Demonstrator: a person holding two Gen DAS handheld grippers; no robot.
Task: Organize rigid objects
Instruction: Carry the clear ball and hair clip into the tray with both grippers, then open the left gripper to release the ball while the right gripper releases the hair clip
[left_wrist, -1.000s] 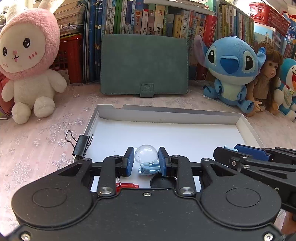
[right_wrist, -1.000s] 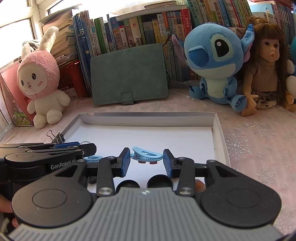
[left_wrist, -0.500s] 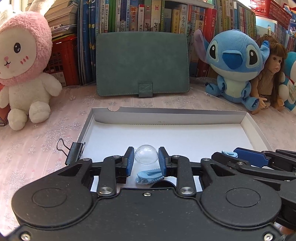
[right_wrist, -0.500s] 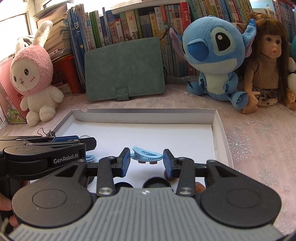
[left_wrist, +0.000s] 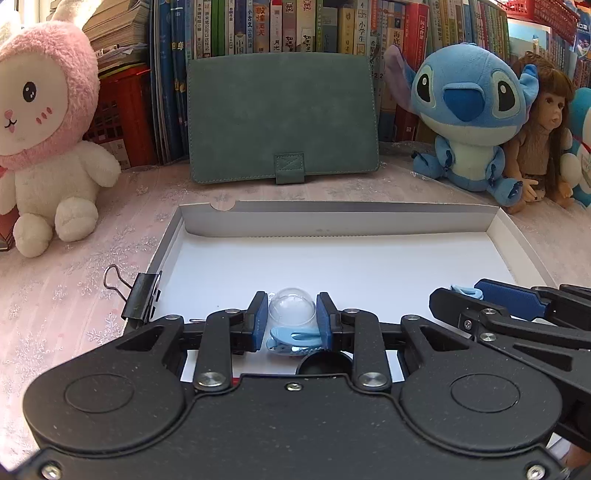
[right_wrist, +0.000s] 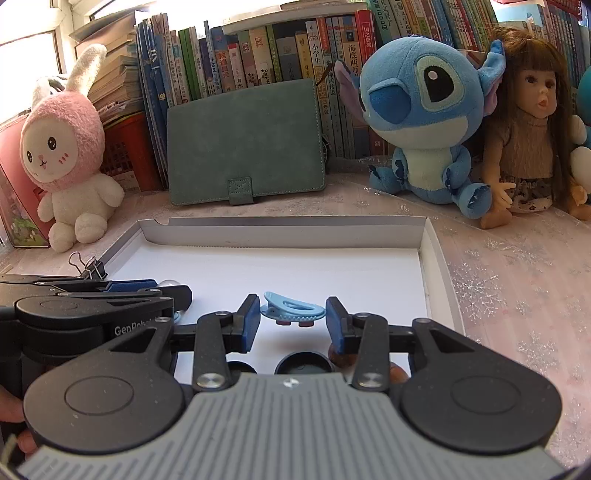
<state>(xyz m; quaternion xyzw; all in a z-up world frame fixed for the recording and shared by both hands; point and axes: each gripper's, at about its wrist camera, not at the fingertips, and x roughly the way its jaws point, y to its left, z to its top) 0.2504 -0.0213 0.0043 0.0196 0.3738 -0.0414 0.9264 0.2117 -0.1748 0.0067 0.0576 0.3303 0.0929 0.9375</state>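
Rear: row of upright books (left_wrist: 295, 26). Green case (left_wrist: 282, 118) leans against them. Pink snowflake-patterned tablecloth (right_wrist: 517, 280) covers the surface. Bright window (right_wrist: 26, 51) at left; daylight throughout.

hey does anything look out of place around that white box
One thing: the black metal binder clip sits against the outside of the shallow white cardboard box's left wall, on the tablecloth, while the light blue plastic hair clips lie inside. Nothing looks spilled or damaged.
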